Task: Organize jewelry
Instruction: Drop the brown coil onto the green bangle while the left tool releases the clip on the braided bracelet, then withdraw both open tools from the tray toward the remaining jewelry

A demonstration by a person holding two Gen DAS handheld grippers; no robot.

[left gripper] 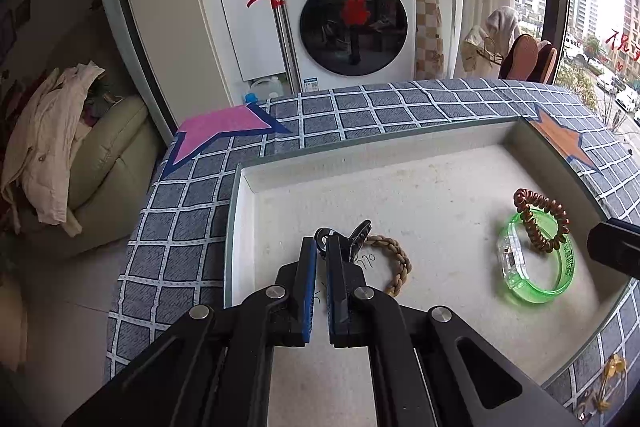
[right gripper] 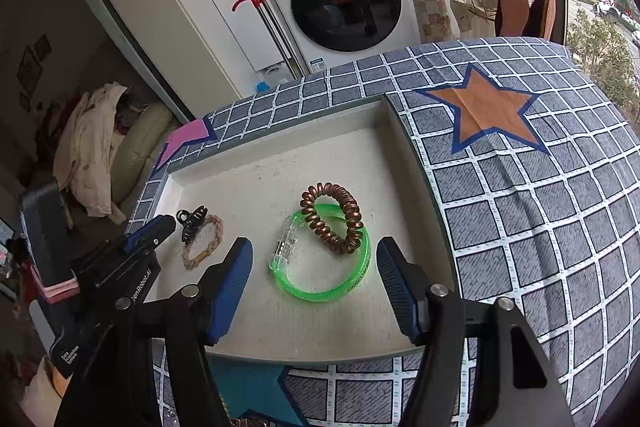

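A white tray [left gripper: 244,211] on the checked cloth holds a black hair claw [left gripper: 352,235], a braided tan bracelet [left gripper: 396,263], a clear green bangle [left gripper: 536,267] and a brown spiral hair tie [left gripper: 540,219] resting on the bangle. My left gripper [left gripper: 322,255] has its jaws nearly closed with a thin gap, its tips right at the claw; I cannot tell if it grips it. In the right wrist view my right gripper [right gripper: 316,259] is open wide above the green bangle [right gripper: 320,267] and spiral tie [right gripper: 332,223]; the claw [right gripper: 192,223], bracelet [right gripper: 204,243] and left gripper [right gripper: 160,227] lie left.
The tray [right gripper: 400,147] sits on a blue-grey checked cloth [right gripper: 520,207] with an orange star [right gripper: 492,111] and a pink star [left gripper: 216,131]. A washing machine [left gripper: 348,15] stands behind the table. A sofa with clothes [left gripper: 80,155] is at left. A gold trinket [left gripper: 612,371] lies by the tray's near right corner.
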